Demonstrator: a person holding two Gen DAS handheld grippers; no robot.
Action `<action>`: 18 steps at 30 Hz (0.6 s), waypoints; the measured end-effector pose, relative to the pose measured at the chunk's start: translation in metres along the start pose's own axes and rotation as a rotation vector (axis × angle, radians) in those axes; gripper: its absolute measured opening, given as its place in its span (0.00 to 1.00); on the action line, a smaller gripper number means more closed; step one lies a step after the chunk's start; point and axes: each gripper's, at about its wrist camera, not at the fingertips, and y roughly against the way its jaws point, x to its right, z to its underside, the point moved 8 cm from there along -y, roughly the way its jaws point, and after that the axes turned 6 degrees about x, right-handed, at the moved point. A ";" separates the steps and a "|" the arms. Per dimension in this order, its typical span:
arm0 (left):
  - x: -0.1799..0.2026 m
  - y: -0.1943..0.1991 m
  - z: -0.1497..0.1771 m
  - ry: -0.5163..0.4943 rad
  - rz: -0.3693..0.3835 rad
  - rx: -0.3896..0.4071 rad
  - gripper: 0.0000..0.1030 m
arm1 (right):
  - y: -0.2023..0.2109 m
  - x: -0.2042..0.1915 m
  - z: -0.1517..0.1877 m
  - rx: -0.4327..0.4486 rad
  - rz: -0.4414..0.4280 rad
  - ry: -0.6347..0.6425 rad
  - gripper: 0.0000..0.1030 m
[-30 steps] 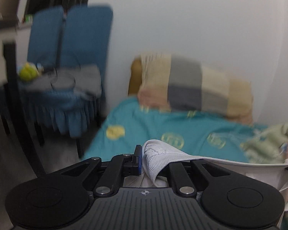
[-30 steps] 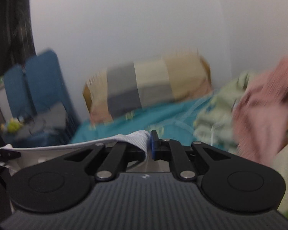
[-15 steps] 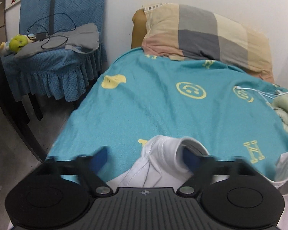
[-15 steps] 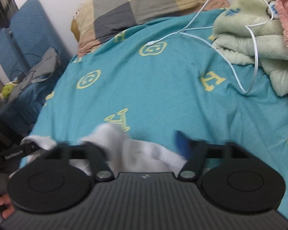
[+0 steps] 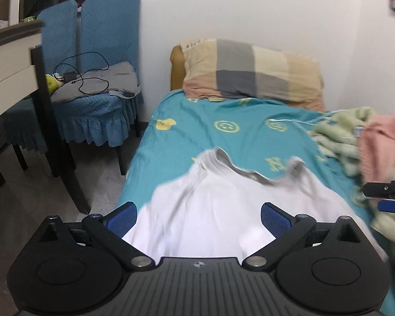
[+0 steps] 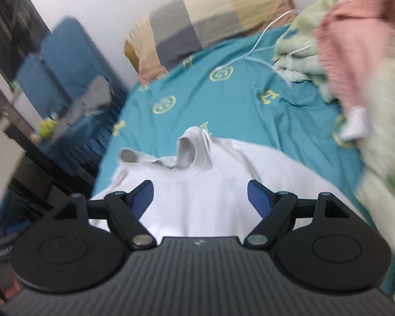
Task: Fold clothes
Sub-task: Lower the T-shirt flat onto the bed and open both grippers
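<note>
A white shirt [image 5: 218, 205] with a grey ribbed collar lies spread on the teal bed sheet [image 5: 197, 129], collar toward the pillow. It also shows in the right wrist view [image 6: 210, 192]. My left gripper [image 5: 198, 217] is open and empty, held above the shirt's near part. My right gripper [image 6: 200, 197] is open and empty, also above the shirt. The right gripper's tip shows at the right edge of the left wrist view [image 5: 389, 194].
A checked pillow [image 5: 250, 73] lies at the bed's head. Green and pink blankets [image 5: 355, 137] with a white cable [image 6: 263, 36] are heaped on the right. Blue-covered chairs [image 5: 92, 79] and a dark table leg [image 5: 55, 131] stand left of the bed.
Both grippers held the shirt's collar up a second ago. They opened and let it go; the shirt now lies on the bed and both grippers have drawn back and up.
</note>
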 end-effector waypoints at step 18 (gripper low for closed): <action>0.014 0.165 0.143 0.054 0.089 0.089 0.99 | 0.195 0.063 0.102 0.135 -0.103 -0.511 0.79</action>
